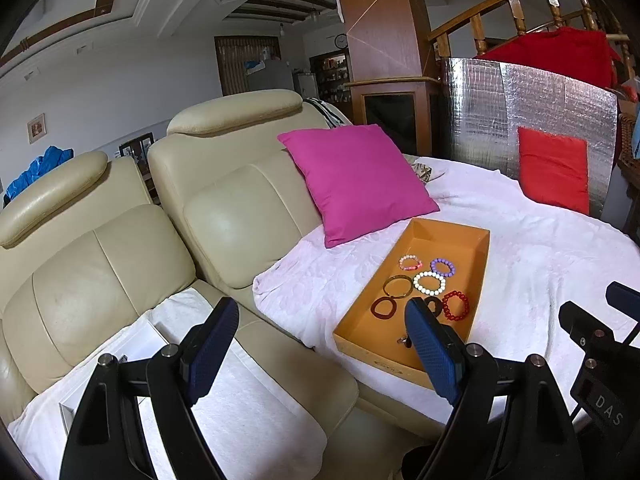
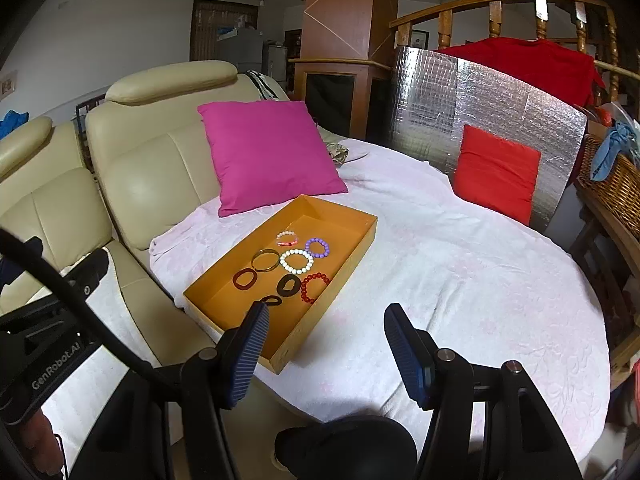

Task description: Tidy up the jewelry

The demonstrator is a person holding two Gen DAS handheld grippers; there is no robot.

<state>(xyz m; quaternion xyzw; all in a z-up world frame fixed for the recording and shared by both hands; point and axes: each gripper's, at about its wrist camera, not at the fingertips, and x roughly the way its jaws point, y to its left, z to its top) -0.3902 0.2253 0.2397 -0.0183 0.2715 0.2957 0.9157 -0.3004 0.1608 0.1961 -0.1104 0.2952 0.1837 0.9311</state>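
Orange tray (image 1: 476, 256) sits on a pale pink cloth (image 1: 540, 248), centre-right in the left wrist view and centre-left in the right wrist view. All jewelry lies inside it: pink-and-white bead bracelet (image 2: 287, 238), purple bead bracelet (image 2: 317, 247), white bead bracelet (image 2: 296, 261), gold bangle (image 2: 265, 260), red bead bracelet (image 2: 314, 288), dark red ring-shaped piece (image 2: 245, 279), black ring-shaped piece (image 2: 289, 285). A further dark piece (image 2: 272, 301) at the tray's near end is half hidden behind the right gripper's left finger; kind not readable. In the left wrist view a small metallic item (image 1: 404, 340) near the tray's front wall is too small to identify, and the black piece is mostly covered by a finger.

Left gripper (image 1: 322, 344): fingers spread wide, nothing between them, low in frame over sofa seat and tray edge. Right gripper (image 2: 326, 350): fingers moderately apart, holding nothing, lower centre.

White box (image 1: 132, 344) at lower left is largely blocked by the gripper body. Magenta cushion (image 1: 356, 180) leans behind the tray
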